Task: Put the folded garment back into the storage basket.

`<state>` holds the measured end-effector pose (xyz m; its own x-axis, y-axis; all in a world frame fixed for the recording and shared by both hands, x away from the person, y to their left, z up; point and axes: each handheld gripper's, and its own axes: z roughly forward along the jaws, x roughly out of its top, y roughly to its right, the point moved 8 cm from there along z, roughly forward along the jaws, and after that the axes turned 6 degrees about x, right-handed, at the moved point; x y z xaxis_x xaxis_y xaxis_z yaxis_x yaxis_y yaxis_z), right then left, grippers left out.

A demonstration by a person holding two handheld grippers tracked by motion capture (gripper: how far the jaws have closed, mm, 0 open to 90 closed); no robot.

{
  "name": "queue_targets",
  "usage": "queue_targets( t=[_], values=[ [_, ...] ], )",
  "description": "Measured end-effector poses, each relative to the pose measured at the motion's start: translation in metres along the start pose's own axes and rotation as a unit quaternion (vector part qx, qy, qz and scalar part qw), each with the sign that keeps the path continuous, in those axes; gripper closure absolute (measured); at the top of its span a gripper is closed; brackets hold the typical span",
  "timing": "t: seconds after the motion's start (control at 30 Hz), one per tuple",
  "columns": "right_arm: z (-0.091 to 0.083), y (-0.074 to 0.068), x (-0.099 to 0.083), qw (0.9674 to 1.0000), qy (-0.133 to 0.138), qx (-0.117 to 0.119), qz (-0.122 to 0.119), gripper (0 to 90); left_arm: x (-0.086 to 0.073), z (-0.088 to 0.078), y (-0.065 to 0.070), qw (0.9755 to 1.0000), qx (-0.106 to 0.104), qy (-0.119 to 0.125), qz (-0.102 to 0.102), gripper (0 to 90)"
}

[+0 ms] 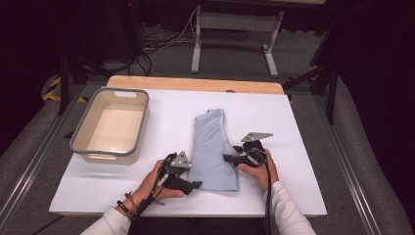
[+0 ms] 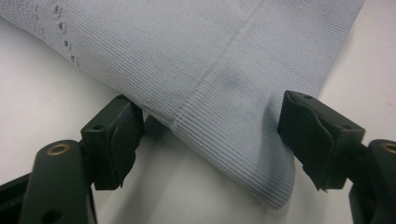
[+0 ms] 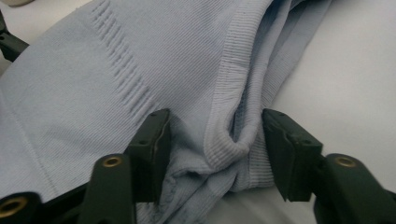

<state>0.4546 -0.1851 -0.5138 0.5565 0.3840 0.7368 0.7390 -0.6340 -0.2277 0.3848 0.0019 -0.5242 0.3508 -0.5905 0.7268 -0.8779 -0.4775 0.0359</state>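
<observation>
You are setting up a fold of the pale blue ribbed knit garment (image 1: 214,149); your left gripper (image 2: 210,140) straddles its near corner, jaws wide; your right gripper (image 3: 212,154) brackets the bunched hem, jaws half-spread, not yet pinching; next, close both firmly.

Left gripper (image 1: 196,184) sits at the garment's (image 1: 213,152) near left corner, jaws apart around its edge. Right gripper (image 1: 226,157) straddles the garment's right edge, jaws apart.
</observation>
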Motion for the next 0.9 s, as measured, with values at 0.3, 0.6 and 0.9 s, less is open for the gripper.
queue_targets(
  t=[0.3, 0.6, 0.9],
  values=[
    [0.000, -0.004, 0.000, 0.9983, 0.001, 0.048, 0.033, 67.2, 0.000, -0.001, 0.001, 0.9999, 0.013, 0.007, 0.008, 23.7],
    [-0.013, -0.009, 0.005, 0.9982, 0.043, 0.043, 0.007, 71.8, 0.000, -0.002, 0.002, 0.9994, 0.027, 0.016, 0.015, 22.3],
    [-0.036, -0.025, 0.017, 0.9940, 0.093, 0.047, -0.033, 73.1, 0.001, -0.002, 0.001, 0.9997, 0.015, 0.017, 0.005, 21.8]
  ],
)
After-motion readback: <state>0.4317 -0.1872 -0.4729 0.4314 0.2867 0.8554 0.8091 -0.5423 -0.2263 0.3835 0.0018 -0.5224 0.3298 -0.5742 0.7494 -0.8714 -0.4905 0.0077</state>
